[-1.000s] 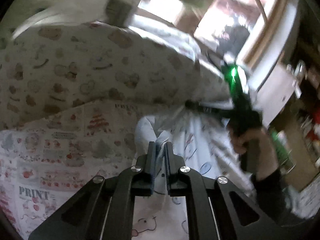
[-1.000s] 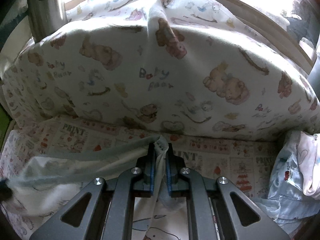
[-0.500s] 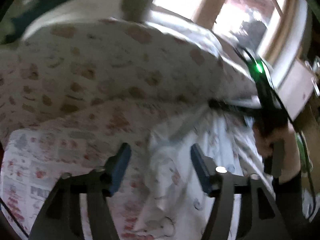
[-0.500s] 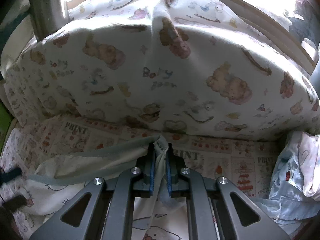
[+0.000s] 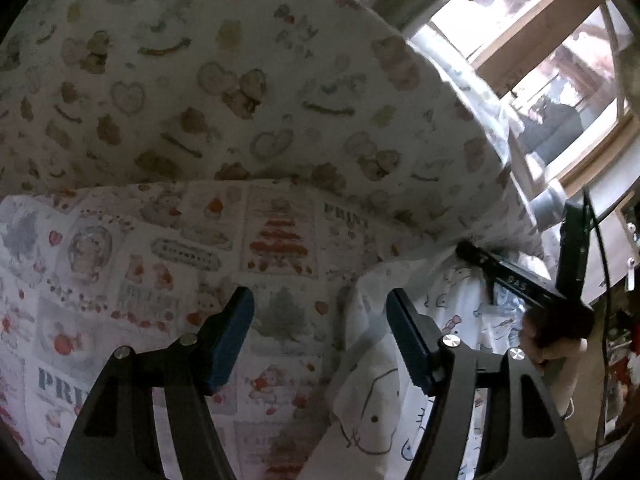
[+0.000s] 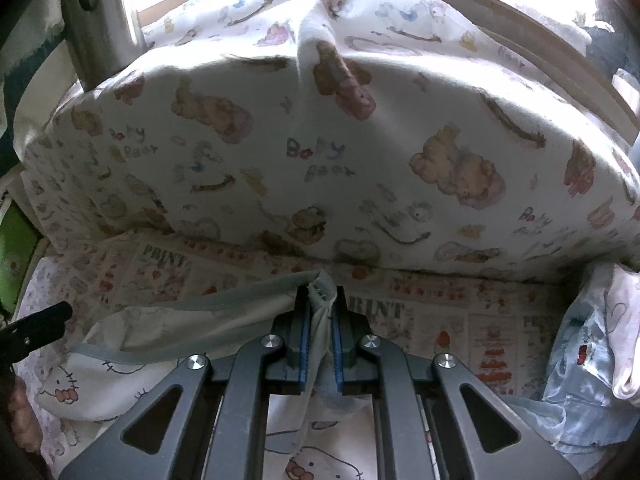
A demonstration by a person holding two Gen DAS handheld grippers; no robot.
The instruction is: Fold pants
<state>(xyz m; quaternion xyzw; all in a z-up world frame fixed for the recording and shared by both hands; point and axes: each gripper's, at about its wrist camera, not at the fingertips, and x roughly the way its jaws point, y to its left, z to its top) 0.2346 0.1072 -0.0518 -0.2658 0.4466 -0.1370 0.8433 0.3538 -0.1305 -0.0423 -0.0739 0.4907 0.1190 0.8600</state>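
White pants with cartoon cat prints and a pale blue waistband lie on a patterned bed sheet. My right gripper is shut on the waistband's corner and holds it just above the sheet. In the left wrist view my left gripper is open and empty above the sheet, its right finger beside the pants. The right gripper and the hand holding it show at the right there. The left gripper's tip shows at the left edge of the right wrist view.
A large cushion with teddy-bear print stands along the back of the bed. A heap of light blue and white clothes lies at the right. A window with a wooden frame is behind.
My left gripper has opened, let go of the waistband and moved left, off the pants. The waistband now sags onto the sheet. My right gripper has kept its hold.
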